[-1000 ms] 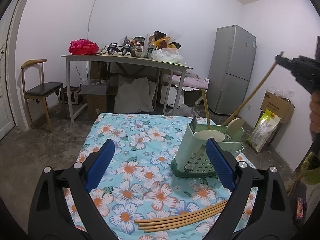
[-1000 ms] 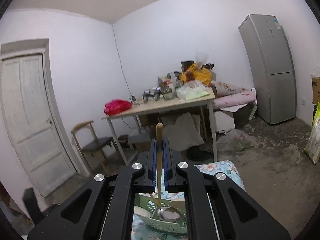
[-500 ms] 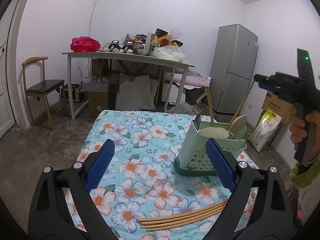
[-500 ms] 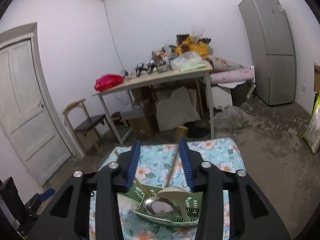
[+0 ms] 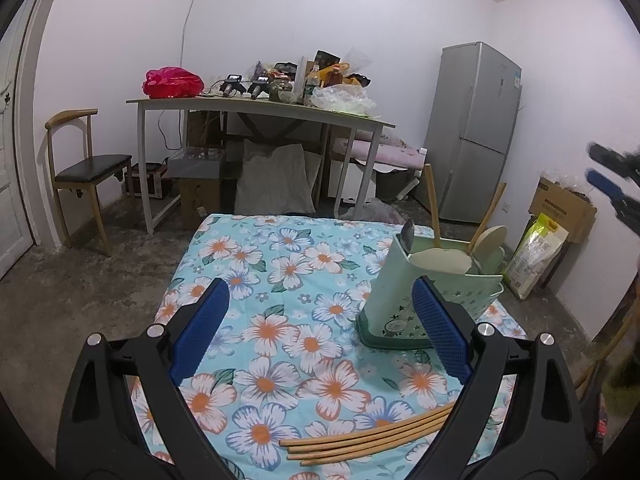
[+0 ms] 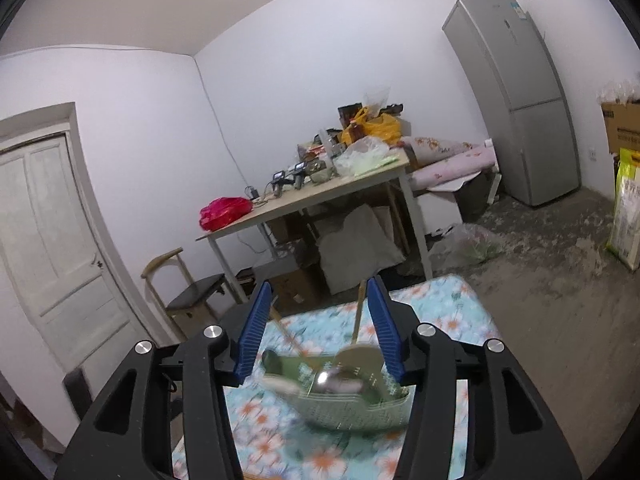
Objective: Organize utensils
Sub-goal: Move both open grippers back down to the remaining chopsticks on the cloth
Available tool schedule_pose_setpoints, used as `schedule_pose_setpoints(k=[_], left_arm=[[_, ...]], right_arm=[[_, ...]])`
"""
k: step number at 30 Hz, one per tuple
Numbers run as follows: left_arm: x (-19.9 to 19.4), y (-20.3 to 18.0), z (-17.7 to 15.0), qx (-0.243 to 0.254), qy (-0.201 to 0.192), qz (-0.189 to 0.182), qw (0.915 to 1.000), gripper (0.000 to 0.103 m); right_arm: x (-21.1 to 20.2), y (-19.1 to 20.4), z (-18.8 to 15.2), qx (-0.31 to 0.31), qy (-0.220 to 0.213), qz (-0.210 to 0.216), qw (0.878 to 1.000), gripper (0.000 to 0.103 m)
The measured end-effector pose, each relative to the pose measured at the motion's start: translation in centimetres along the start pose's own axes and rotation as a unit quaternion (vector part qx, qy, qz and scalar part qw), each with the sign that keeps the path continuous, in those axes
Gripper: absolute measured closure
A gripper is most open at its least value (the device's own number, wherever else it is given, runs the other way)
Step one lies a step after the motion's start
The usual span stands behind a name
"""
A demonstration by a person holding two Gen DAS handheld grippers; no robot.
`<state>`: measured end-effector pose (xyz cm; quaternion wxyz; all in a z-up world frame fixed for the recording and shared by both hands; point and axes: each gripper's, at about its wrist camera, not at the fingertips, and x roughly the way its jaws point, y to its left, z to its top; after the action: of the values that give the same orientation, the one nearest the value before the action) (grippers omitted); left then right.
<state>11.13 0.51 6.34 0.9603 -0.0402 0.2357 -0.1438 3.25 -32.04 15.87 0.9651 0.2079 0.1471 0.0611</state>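
Note:
A pale green utensil holder [image 5: 400, 300] stands on the floral cloth [image 5: 280, 264], right of centre. Two wooden handles [image 5: 432, 208] and pale spoon heads stick out of it. Several bamboo chopsticks [image 5: 368, 436] lie on the cloth close in front. My left gripper [image 5: 320, 332] hovers low over the cloth, open and empty. My right gripper [image 6: 320, 332] is above and behind the holder [image 6: 352, 404], its jaws opening. A wooden handle [image 6: 358, 312] of a metal ladle [image 6: 332, 380] shows between them, untouched. From the left wrist view the right gripper [image 5: 612, 184] is blurred at the far right edge.
Beyond the cloth stands a cluttered grey table [image 5: 260, 106] with a red bag [image 5: 172, 82]. A chair [image 5: 88, 168] sits left, a fridge [image 5: 476, 132] right. A cardboard box [image 5: 560, 204] and a sack [image 5: 536, 256] stand by the right wall. A white door [image 6: 52, 248] is further left.
My right gripper let go of the wooden-handled ladle, which now stands in the holder. Its jaws spread apart and it sank and pulled back. The left gripper stayed put.

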Motion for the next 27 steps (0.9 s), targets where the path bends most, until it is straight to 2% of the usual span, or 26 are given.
schedule_pose_setpoints(k=[5,9,17,22,24,27], left_arm=[[0.5,0.0,-0.2,0.005,0.005,0.009,0.9999,0.014],[0.7,0.0,-0.6,0.009,0.013,0.012,0.9998,0.014],[0.9,0.1,-1.1,0.013,0.021,0.020,0.9995,0.014],[1.2,0.4,-1.7,0.012,0.034,0.030,0.9989,0.014],[1.5,0.3,-2.1,0.023,0.046,0.038,0.9979,0.014],[2.4,-0.6,-3.2,0.067,0.076,0.063,0.9929,0.014]], right_arm=[[-0.1,0.1,-5.0,0.016,0.067,0.020,0.997,0.046],[1.1,-0.4,-9.1,0.042,0.139,0.028,0.989,0.046],[3.0,-1.5,-15.7,0.116,0.246,0.050,0.961,0.046],[3.4,-1.7,-19.1,0.150,0.292,0.054,0.943,0.046],[3.7,-1.9,-20.0,0.160,0.306,0.051,0.937,0.046],[4.0,-2.5,-21.4,0.181,0.325,0.041,0.927,0.046]])
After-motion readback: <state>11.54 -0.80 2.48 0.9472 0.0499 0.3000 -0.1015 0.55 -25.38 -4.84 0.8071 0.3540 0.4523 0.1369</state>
